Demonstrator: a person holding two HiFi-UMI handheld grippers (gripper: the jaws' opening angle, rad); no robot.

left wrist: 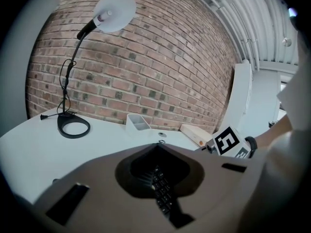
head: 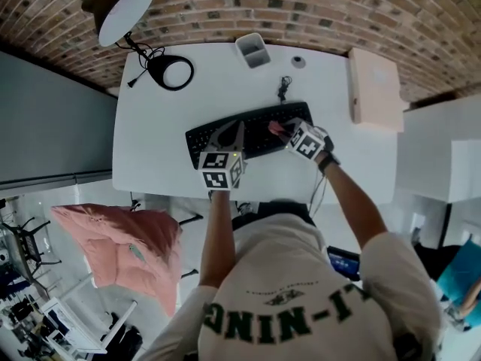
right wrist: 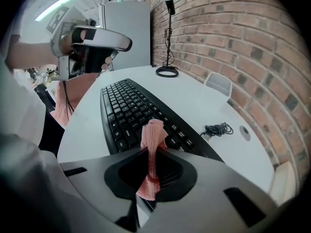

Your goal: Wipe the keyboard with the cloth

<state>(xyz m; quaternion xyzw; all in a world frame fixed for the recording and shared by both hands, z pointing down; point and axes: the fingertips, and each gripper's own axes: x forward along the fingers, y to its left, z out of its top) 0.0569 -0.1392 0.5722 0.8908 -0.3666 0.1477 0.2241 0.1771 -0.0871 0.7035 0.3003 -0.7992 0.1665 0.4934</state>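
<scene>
The right gripper [right wrist: 153, 148] has its two jaws squeezed tight on the pink cloth [right wrist: 152, 155]. The cloth is bunched up into a thin strip. One end pokes out past the jaw tips and the other end hangs down behind them. The poking-out end is over the keys on the right part of the black keyboard [head: 248, 132]. I cannot tell if it touches the keys. The keyboard lies in the middle of the white table [head: 150, 141], turned a little so its right end is nearer the brick wall [head: 316, 6]. The left gripper [left wrist: 157, 147] has its jaws pressed together with nothing between them. It sits low over the left part of the keyboard, near the front edge, and keys show through the hole in its jaws. The two grippers are near each other, side by side. The person's left arm [head: 216, 239] reaches straight out from the body. The right arm [head: 355, 205] reaches out too and leans in toward the middle, with a dark band on the wrist. At the back of the table stand a lamp [head: 128, 13], a small grey tray [head: 253, 50] and a pale box [head: 374, 87]. A curled cable [head: 284, 87] lies just behind the keyboard.
</scene>
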